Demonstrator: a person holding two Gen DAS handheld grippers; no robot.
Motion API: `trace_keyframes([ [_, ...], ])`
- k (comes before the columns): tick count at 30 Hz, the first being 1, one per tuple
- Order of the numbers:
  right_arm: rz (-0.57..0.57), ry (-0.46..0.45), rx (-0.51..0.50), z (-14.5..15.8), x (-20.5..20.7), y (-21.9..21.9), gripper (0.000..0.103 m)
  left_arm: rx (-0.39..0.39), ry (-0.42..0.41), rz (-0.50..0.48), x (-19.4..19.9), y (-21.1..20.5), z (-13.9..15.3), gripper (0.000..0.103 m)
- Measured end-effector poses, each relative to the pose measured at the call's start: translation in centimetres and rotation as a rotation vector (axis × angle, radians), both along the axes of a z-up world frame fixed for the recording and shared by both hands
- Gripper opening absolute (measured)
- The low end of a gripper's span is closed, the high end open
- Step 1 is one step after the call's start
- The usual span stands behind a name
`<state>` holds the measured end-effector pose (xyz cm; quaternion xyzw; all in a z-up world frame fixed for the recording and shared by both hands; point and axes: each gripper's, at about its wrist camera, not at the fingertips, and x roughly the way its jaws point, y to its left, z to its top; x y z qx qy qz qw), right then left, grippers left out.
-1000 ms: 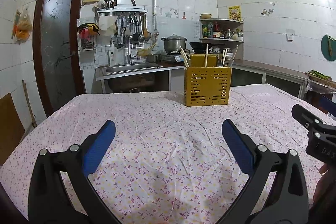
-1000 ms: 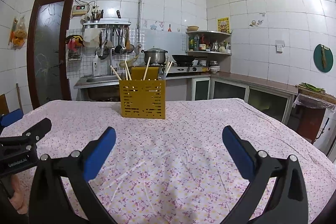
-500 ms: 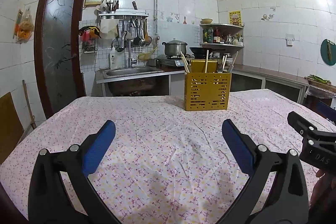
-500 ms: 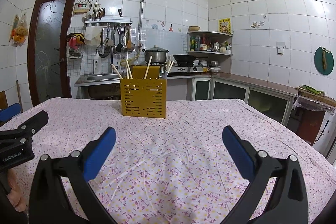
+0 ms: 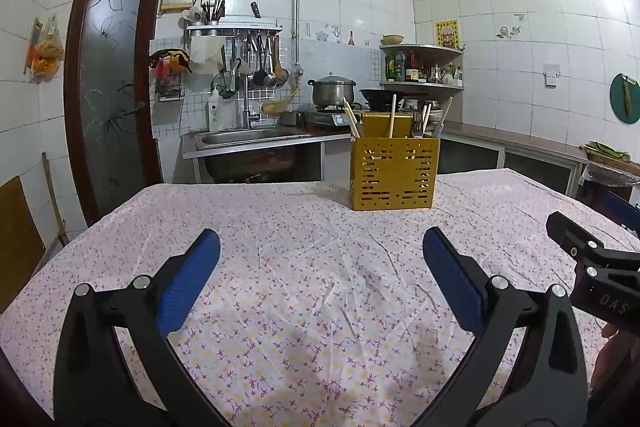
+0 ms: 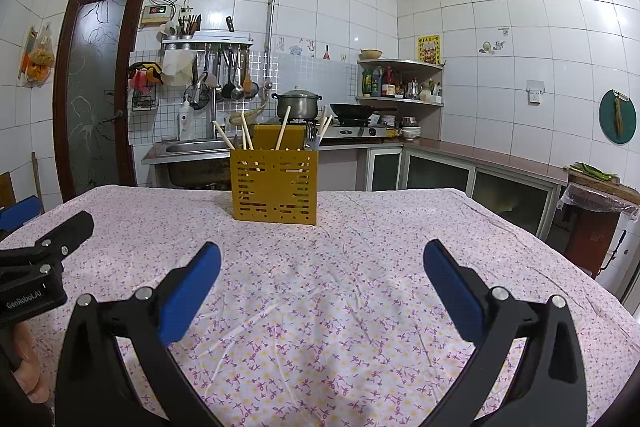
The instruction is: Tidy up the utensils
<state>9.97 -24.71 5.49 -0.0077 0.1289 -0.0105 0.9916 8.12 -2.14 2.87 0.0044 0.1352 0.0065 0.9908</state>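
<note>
Left gripper (image 5: 321,269) spread wide, empty; right gripper (image 6: 322,273) likewise, holding nothing. Yellow utensil holder (image 5: 394,172) stood at 12 o'clock, well apart, chopsticks (image 5: 392,116) and fork (image 5: 418,123) upright inside. Risks, as judged: light holder tipping if nudged; loose tablecloth (image 5: 304,267) snagging on fingers; grippers colliding.

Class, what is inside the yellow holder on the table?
Chopsticks and a fork stick out of the holder. Its slotted walls hide most of their lower ends.
</note>
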Motion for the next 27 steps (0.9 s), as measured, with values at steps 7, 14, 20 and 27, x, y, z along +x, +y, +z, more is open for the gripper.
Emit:
trace_keyframes([
  [7, 0.0, -0.006, -0.004, 0.03, -0.12, 0.04, 0.099, -0.001, 0.0, -0.002, -0.14, -0.1, -0.07, 0.098],
  [14, 0.0, -0.006, -0.002, 0.06, -0.18, 0.04, 0.099, 0.0, 0.001, -0.003, -0.13, -0.08, 0.05, 0.098],
  [20, 0.0, -0.006, -0.006, 0.08, -0.24, 0.0, 0.099, 0.004, -0.005, -0.003, -0.13, -0.06, 0.22, 0.098],
  [27, 0.0, -0.006, -0.005, 0.07, -0.25, 0.01, 0.099, 0.0, -0.002, -0.006, -0.15, -0.16, 0.18, 0.098],
])
